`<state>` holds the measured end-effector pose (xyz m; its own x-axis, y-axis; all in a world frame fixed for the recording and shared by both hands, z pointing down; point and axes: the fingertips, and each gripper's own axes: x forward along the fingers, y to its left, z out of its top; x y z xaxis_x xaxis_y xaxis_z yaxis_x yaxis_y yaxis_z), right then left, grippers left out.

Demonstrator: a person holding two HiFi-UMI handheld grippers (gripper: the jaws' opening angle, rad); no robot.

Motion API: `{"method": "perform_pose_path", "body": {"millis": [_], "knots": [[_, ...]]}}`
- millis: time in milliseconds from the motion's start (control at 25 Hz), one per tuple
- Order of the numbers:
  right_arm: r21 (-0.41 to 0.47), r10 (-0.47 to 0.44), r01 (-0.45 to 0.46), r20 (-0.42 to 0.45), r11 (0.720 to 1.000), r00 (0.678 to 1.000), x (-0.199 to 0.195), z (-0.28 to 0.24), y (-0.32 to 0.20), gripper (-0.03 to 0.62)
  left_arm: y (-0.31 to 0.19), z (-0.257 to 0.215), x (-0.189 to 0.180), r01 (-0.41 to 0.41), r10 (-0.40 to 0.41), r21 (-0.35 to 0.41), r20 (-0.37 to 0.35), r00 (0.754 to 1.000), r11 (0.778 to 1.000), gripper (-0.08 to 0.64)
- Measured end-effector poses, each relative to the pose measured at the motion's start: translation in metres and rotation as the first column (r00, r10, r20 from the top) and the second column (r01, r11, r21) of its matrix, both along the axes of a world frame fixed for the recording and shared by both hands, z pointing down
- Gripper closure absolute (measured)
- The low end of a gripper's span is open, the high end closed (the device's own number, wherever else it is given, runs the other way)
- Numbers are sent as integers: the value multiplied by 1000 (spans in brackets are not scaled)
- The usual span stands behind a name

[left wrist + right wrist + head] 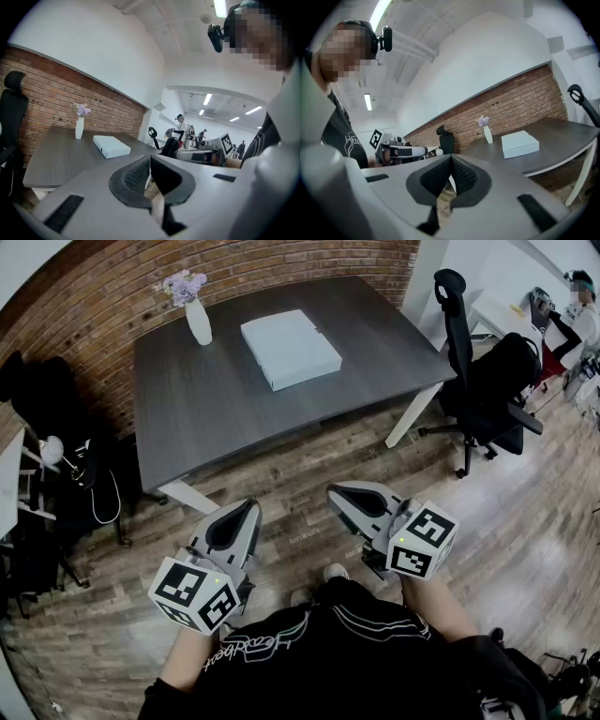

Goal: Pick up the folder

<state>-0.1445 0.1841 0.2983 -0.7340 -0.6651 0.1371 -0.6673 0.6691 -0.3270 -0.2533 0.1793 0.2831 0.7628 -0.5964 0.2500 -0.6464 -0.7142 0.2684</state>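
Wood-plank floor (309,465) runs beneath a dark grey surface (206,409) that stands against a red brick wall (262,268).

The left claw (150,160) has its two jaws pressed together, and nothing sits between the ribbed pads. The right claw (451,157) is closed in the same way and also empty. In the head view both claws hang over the floor just ahead of the person's black shirt (309,652), the left one at about 7 o'clock in the picture and the right one at about 5 o'clock. They are apart from each other. Their tips point toward the near edge of the surface and stop short of it.

Beyond them, at roughly 12 o'clock, the folder (291,348) lies flat on the far half of the surface. It is white, thick and box-like, and it is well apart from both claws. At 10 o'clock from the folder, near it but not touching, a white vase (198,322) stands upright with pale purple flowers.

A black office chair (478,381) stands on the floor at 3 o'clock from the surface, past its right corner. Farther off, at 2 o'clock in the head view, another person (574,320) sits at a white desk.
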Motion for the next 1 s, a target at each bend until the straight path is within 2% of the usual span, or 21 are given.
{"method": "perform_pose_path", "body": {"millis": [240,560,720,1000], "knots": [[4,-20,20,-9,1000,1000,7,3,-2,595,-3,2,9,14,-14,-2,-2,1000,1000,551],[-21,-6,5,-7,1000,1000,46,6,-22,595,-19,0,46,12,-12,-15,-5,1000,1000,551],[-7,-1,1,-5,1000,1000,75,-4,-35,595,-32,-6,77,3,-3,-22,7,1000,1000,551],[21,-16,16,10,1000,1000,144,-13,-50,594,-56,-21,148,-7,7,15,8,1000,1000,551]]}}
